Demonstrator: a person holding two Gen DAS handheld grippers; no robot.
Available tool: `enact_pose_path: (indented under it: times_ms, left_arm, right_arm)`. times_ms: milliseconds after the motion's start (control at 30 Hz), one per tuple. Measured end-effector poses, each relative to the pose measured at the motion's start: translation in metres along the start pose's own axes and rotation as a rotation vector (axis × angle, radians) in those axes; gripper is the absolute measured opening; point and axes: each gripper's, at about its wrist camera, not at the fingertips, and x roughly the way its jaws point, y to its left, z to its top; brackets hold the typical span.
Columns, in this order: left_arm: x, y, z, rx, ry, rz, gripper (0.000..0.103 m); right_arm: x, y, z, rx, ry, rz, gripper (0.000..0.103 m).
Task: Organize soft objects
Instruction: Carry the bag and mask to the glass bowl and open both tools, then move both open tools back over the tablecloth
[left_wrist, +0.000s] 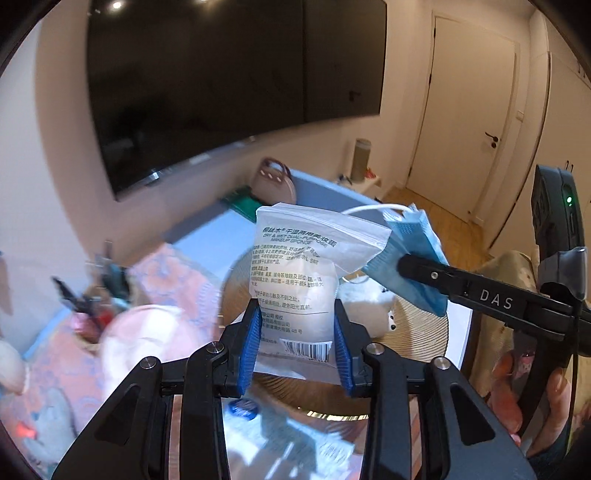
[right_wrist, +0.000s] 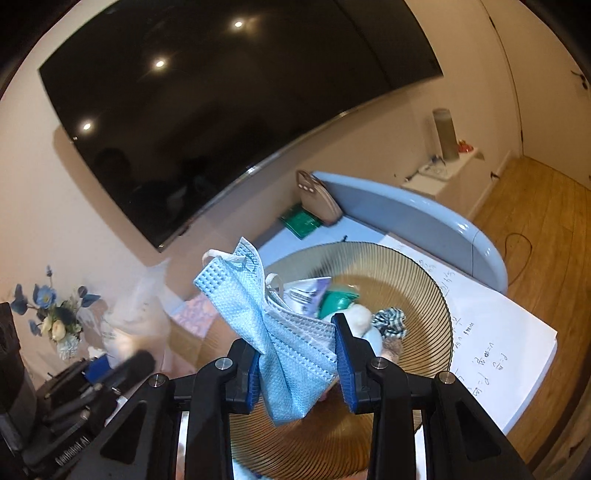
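My left gripper (left_wrist: 297, 343) is shut on a clear plastic bag with a makeup sponge (left_wrist: 295, 266) inside, held upright above a ribbed amber glass bowl (left_wrist: 421, 336). My right gripper (right_wrist: 299, 354) is shut on a bundle of blue face masks (right_wrist: 273, 332), which hangs over the same bowl (right_wrist: 424, 291). In the left wrist view the right gripper (left_wrist: 404, 264) reaches in from the right with the masks (left_wrist: 410, 240) beside the bag. The bowl holds a checked scrunchie (right_wrist: 389, 321), a white plush piece (right_wrist: 360, 317), a green item and a printed packet. The left gripper (right_wrist: 136, 363) shows blurred at the left.
A large dark TV (right_wrist: 221, 110) hangs on the wall. A pink handbag (right_wrist: 317, 199) and a green book (right_wrist: 301, 223) stand at the back of the blue-grey table (right_wrist: 424, 218). A written sheet (right_wrist: 495, 332) lies right of the bowl, blue flowers (right_wrist: 55, 314) at left.
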Motion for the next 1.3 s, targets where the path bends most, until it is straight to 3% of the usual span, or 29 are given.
enact_pose_path:
  times_ms: [100, 133, 200, 267, 300, 533, 667, 800, 900, 967, 1067, 1167, 1300]
  left_arm:
    - [0.020, -0.002, 0.002, -0.012, 0.025, -0.013, 0.035]
    - [0.024, -0.002, 0.001, -0.015, 0.028, -0.011, 0.042]
    - [0.034, -0.003, 0.001, -0.016, 0.041, -0.020, 0.053]
    - [0.037, -0.004, 0.000, -0.015, 0.046, -0.032, 0.075]
    - [0.034, -0.004, -0.001, -0.013, 0.036, -0.049, 0.078]
    - [-0.001, 0.000, -0.004, -0.005, -0.018, -0.087, 0.079]
    - [-0.025, 0.013, -0.010, -0.023, -0.043, -0.077, 0.079]
    - [-0.054, 0.031, -0.024, -0.056, -0.047, -0.068, 0.079]
    - [-0.078, 0.045, -0.039, -0.093, -0.068, -0.071, 0.079]
    - [-0.091, 0.054, -0.049, -0.113, -0.079, -0.059, 0.079]
    - [-0.109, 0.071, -0.066, -0.145, -0.088, -0.032, 0.079]
    - [-0.130, 0.090, -0.085, -0.191, -0.109, 0.001, 0.079]
    - [-0.176, 0.125, -0.117, -0.259, -0.169, 0.072, 0.079]
  right_arm:
    - [0.008, -0.001, 0.003, 0.001, 0.012, 0.001, 0.038]
    - [0.009, 0.000, 0.003, -0.002, 0.012, 0.001, 0.041]
    - [0.012, 0.001, 0.004, 0.004, 0.005, 0.005, 0.063]
    - [0.013, -0.001, 0.004, 0.012, -0.004, 0.005, 0.064]
    - [0.014, -0.003, 0.004, 0.014, -0.003, 0.003, 0.064]
    - [0.002, -0.007, -0.001, -0.013, -0.001, -0.020, 0.066]
    - [0.008, -0.001, -0.005, -0.039, 0.085, 0.018, 0.079]
    - [0.003, 0.003, -0.015, -0.065, 0.145, 0.037, 0.080]
    - [-0.001, 0.003, -0.028, -0.098, 0.188, -0.016, 0.089]
    - [0.002, 0.004, -0.039, -0.147, 0.248, -0.101, 0.091]
    - [-0.007, 0.008, -0.049, -0.186, 0.233, -0.169, 0.091]
    - [-0.029, 0.015, -0.051, -0.166, 0.186, -0.080, 0.091]
    - [-0.053, 0.046, -0.057, -0.223, 0.123, -0.038, 0.091]
